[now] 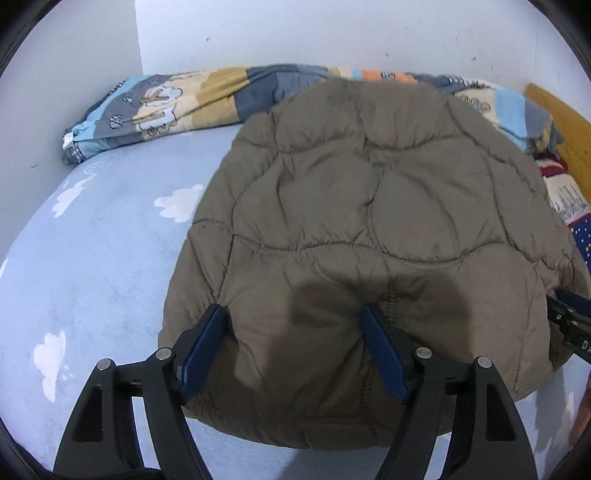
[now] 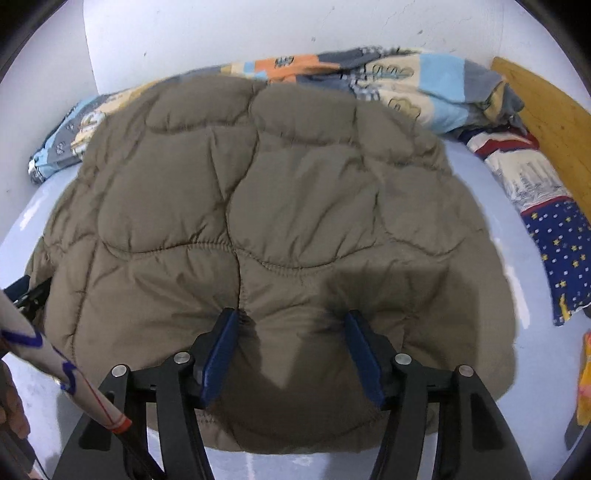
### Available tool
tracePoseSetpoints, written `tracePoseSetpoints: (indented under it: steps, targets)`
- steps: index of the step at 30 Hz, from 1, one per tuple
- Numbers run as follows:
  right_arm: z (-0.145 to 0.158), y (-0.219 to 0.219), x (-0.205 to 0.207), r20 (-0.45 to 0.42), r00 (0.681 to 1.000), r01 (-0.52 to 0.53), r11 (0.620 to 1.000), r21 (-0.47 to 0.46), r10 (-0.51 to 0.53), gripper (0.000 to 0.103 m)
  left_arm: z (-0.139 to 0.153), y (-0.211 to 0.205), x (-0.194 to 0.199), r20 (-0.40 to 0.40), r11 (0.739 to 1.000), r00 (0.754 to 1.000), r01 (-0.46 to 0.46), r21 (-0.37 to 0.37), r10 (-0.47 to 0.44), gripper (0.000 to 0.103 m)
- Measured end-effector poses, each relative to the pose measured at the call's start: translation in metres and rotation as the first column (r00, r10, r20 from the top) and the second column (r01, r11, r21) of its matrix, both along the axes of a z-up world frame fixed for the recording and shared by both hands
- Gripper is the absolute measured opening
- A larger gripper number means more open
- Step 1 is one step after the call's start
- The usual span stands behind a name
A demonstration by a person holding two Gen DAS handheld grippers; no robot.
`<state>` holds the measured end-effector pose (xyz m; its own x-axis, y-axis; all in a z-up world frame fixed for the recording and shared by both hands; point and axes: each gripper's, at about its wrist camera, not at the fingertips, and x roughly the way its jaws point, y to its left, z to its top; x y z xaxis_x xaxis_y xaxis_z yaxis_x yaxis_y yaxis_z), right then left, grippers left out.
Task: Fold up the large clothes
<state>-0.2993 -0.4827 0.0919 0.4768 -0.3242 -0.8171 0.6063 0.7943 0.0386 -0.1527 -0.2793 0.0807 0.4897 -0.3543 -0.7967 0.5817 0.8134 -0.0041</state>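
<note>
Both grippers spread wide, pressing down on the near edge of the jacket

Jacket (image 1: 369, 229) is brown, quilted, lying flat on the light blue cloud-print sheet (image 1: 92, 258). Left gripper (image 1: 295, 317) sits on the jacket's near hem toward its left side, jaws released, holding nothing, blue fingertips (image 1: 207, 339) denting the padding. Right gripper (image 2: 290, 321) same on the hem further right, jaws released, fingertips (image 2: 221, 343) pushed into the fabric. Beyond the jacket's far edge: patchwork blanket (image 1: 177, 103) against the wall (image 1: 295, 33). Right of the jacket: starred cloth (image 2: 557, 254), wooden board (image 2: 546, 122)
</note>
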Motion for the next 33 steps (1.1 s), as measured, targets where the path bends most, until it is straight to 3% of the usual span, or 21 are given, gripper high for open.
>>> tracePoseSetpoints:
  steps: [5, 9, 12, 15, 19, 22, 27, 30, 33]
  targets:
    - [0.0, -0.01, -0.002, 0.007, 1.0, 0.002, 0.998, 0.063, -0.002, 0.065, 0.011, 0.008, 0.003, -0.014, 0.999, 1.0, -0.012, -0.049, 0.012, 0.076]
    - [0.032, -0.022, -0.02, 0.091, 0.995, 0.034, 0.996, 0.079, -0.041, 0.063, 0.036, 0.027, 0.015, 0.044, 0.992, 0.996, -0.071, -0.102, 0.075, 0.076]
    - [0.04, -0.044, -0.036, 0.113, 0.988, 0.096, 0.992, 0.076, -0.105, 0.063, 0.029, 0.04, 0.033, -0.009, 0.987, 0.992, -0.126, -0.104, 0.126, 0.076]
    - [0.026, -0.067, -0.046, 0.089, 0.982, 0.154, 0.981, 0.117, -0.164, 0.063, 0.009, 0.041, 0.044, -0.078, 0.986, 0.987, -0.149, -0.069, 0.143, 0.076]
    - [0.001, -0.076, -0.045, 0.067, 0.98, 0.169, 0.965, 0.2, -0.185, 0.063, -0.009, 0.038, 0.048, -0.141, 0.988, 0.98, -0.146, -0.047, 0.138, 0.076]
    - [-0.003, -0.077, -0.044, 0.059, 0.983, 0.161, 0.967, 0.2, -0.175, 0.063, -0.009, 0.043, 0.054, -0.181, 0.986, 0.973, -0.154, -0.069, 0.14, 0.076]
    - [0.025, -0.082, -0.06, 0.128, 0.971, 0.177, 0.965, 0.192, -0.204, 0.062, 0.021, 0.055, 0.053, -0.121, 0.974, 0.978, -0.186, -0.132, 0.171, 0.076]
    - [0.038, -0.094, -0.076, 0.141, 0.956, 0.232, 0.959, 0.165, -0.256, 0.062, 0.025, 0.06, 0.054, -0.081, 0.973, 0.976, -0.209, -0.102, 0.202, 0.076]
    - [0.027, -0.113, -0.09, 0.093, 0.942, 0.301, 0.934, 0.195, -0.323, 0.054, 0.01, 0.059, 0.06, -0.118, 0.976, 0.972, -0.211, -0.05, 0.204, 0.076]
